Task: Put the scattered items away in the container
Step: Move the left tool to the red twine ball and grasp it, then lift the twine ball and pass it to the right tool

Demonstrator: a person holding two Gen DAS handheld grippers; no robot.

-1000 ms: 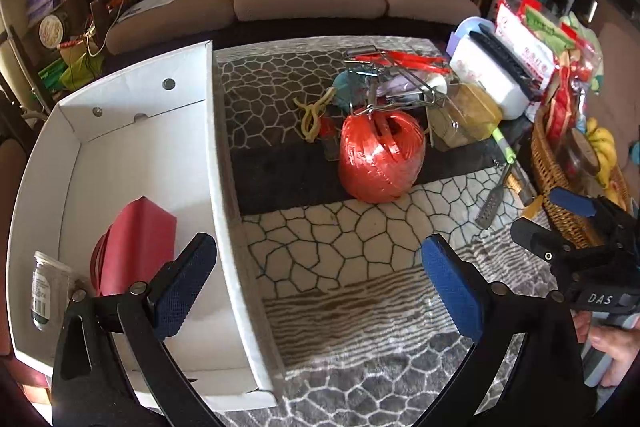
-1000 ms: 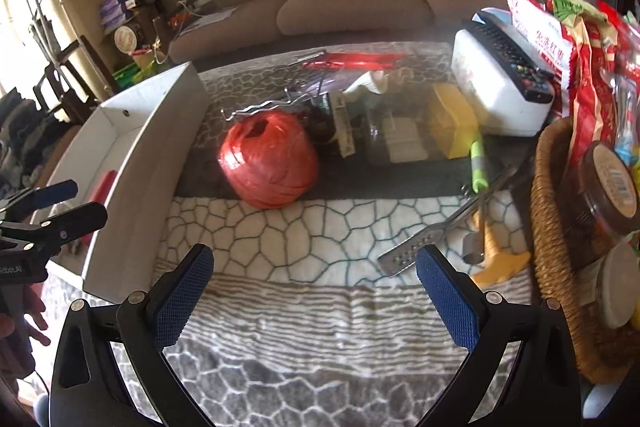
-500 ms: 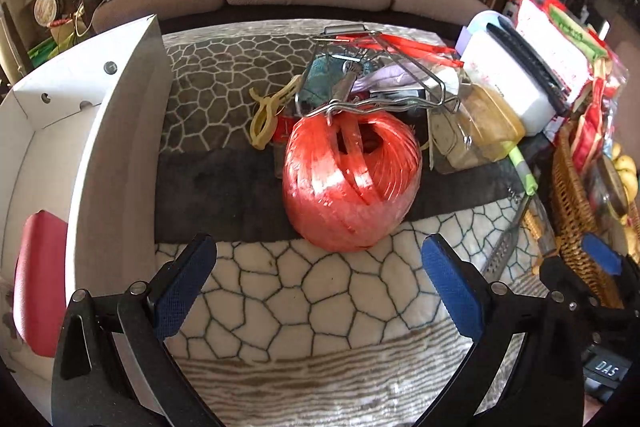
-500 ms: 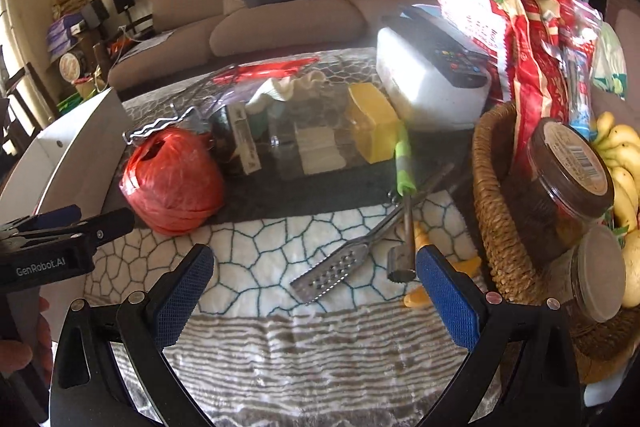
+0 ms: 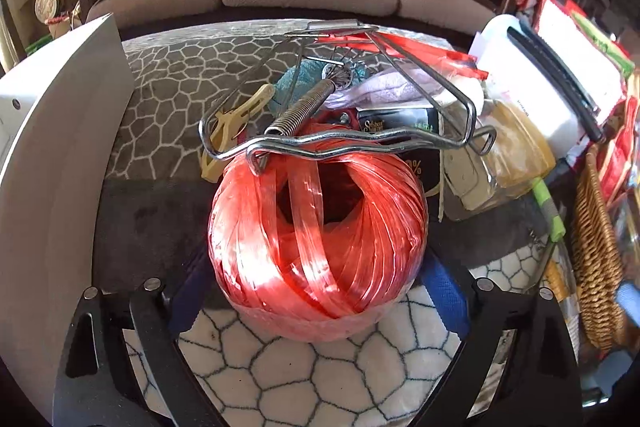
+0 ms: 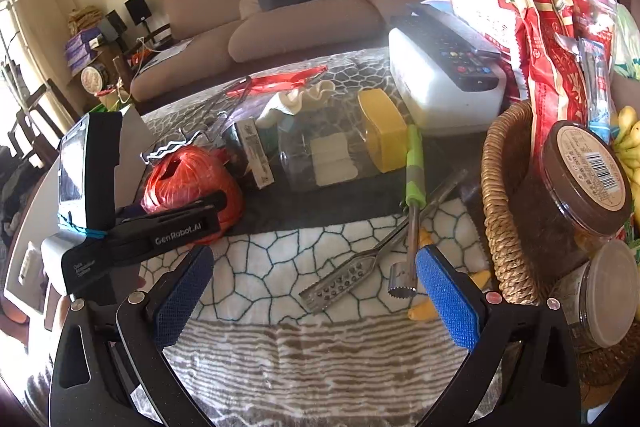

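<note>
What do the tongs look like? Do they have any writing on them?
Both tongs are black plastic frames with silver rivets and blue textured pads. The right tongs show this clearly. In the right wrist view, the left tongs carry white "GenRobot.AI" lettering, a grey-white body, a dark upright block and a blue band.

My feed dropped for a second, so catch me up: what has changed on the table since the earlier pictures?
The left tongs came down from beside the white box onto the orange twine ball, which now sits between their just-closing pads; a firm grip isn't clear. The right tongs drifted toward the perforated metal tool, open. The ball and clutter stayed put.
</note>
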